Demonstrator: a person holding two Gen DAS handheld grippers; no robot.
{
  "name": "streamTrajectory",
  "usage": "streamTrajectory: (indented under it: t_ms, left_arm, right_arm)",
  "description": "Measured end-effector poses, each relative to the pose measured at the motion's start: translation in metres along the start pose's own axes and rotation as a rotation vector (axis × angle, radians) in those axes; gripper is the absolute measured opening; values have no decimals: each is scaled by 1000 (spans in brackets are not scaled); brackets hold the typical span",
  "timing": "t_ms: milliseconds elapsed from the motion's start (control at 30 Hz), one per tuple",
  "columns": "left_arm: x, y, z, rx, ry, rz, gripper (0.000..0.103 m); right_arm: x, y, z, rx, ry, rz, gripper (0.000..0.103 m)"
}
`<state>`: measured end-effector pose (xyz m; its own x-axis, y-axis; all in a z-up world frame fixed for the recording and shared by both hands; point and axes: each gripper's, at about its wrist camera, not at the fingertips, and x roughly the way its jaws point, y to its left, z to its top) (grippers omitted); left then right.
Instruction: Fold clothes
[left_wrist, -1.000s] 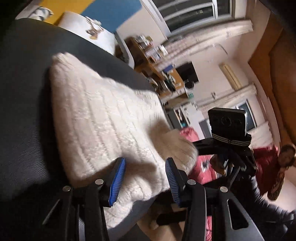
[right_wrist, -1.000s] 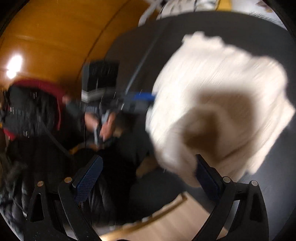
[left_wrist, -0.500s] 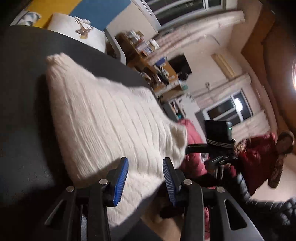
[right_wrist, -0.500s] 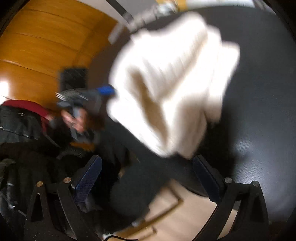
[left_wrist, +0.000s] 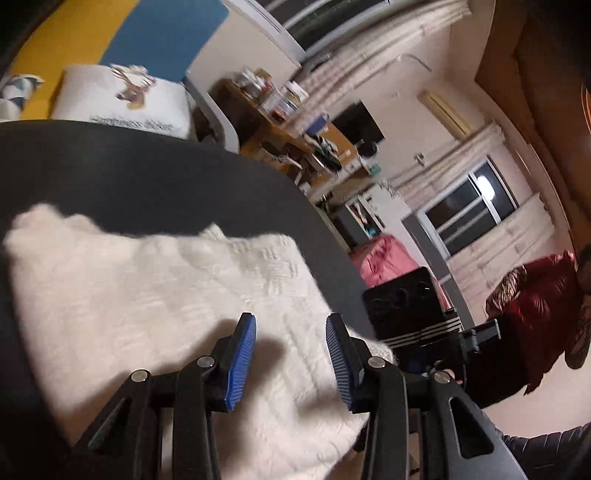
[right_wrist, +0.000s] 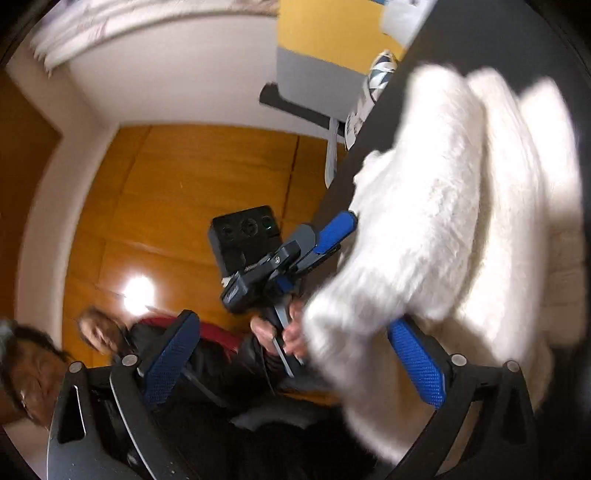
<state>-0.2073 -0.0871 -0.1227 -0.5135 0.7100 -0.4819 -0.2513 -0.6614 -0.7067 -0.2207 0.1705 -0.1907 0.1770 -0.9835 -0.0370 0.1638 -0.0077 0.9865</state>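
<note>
White knit sweater (left_wrist: 155, 295) lying in a folded bundle on the dark bench (left_wrist: 147, 173), near edge drooping past the bench rim toward the person. From the right wrist view, a thick rolled flap (right_wrist: 417, 229) riding on top of the rest, blurred, loose-looking.

Left gripper (left_wrist: 290, 354) just above the knit, blue pads spread, nothing pinched between them, only sweater beneath. Right gripper (right_wrist: 295, 365) low at the overhanging edge, jaws wide, one blue pad (right_wrist: 417, 363) against the fluffy hem, the other well clear; no grip there either.

Risks from here: neither gripper holding anything, so the overhang free to drag the bundle off the rim, probably undoing the fold. Bulky, springy knit: top flap likely to roll back open if left unpressed. A pinch now could catch one layer only and peel the stack apart. Grippers close together at that same edge: collision possible. Blur hiding exact contact.
</note>
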Motion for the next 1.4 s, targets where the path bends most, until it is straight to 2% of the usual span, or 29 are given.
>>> streamTrajectory:
  t_ms: [67, 133, 267, 400, 467, 600, 667, 733, 767, 833, 900, 1000, 1067, 1200, 1233, 1267, 1300, 1400]
  left_arm:
    - [20, -3, 0, 16, 43, -15, 39]
    - [40, -16, -6, 121, 103, 37, 39]
    - [63, -40, -18, 292, 186, 73, 39]
    - [66, -53, -29, 404, 242, 85, 39]
    - [59, -51, -26, 377, 217, 71, 39]
    - [31, -48, -27, 301, 120, 13, 39]
    - [21, -49, -32, 281, 87, -7, 39]
    - [19, -50, -39, 280, 74, -4, 39]
    - [17, -51, -45, 282, 70, -2, 39]
    - [15, -52, -56, 284, 72, -3, 40]
    - [14, -52, -63, 291, 77, -2, 40]
    - [15, -53, -70, 310, 90, -3, 40]
    - [19, -54, -71, 324, 103, -5, 40]
    - [28, -55, -75, 361, 138, -10, 40]
    - [29, -58, -77, 379, 150, -14, 40]
    - [31, -60, -79, 400, 168, -17, 40]
    - [32, -62, -82, 419, 186, -12, 40]
    - [33, -66, -95, 463, 260, -37, 41]
  right_arm:
    - [-11, -10, -4, 30, -134, 35, 103]
    - [-29, -18, -14, 51, -262, 125, 103]
    - [-48, -35, -46, 102, -303, 101, 103]
    - [-47, -34, -65, 91, -243, 63, 103]
    - [-56, -25, -59, 65, -224, -31, 103]
    - [-81, 2, -43, -49, -299, -187, 103]
    - [-86, 15, -24, -118, -326, -331, 103]
    - [-84, 28, -8, -177, -321, -383, 102]
    - [-76, 35, 1, -221, -316, -413, 100]
    - [-60, 42, 18, -280, -299, -456, 74]
    - [-41, 32, 29, -259, -260, -501, 63]
    - [-32, 12, 36, -204, -216, -542, 63]
    - [-32, 4, 24, -203, -190, -562, 63]
    - [-33, -3, 20, -185, -155, -541, 64]
    - [-26, -3, 22, -196, -138, -569, 57]
    - [-19, -4, 25, -208, -121, -597, 43]
    - [-11, -4, 27, -220, -104, -630, 16]
    - [9, 14, 29, -314, -71, -761, 15]
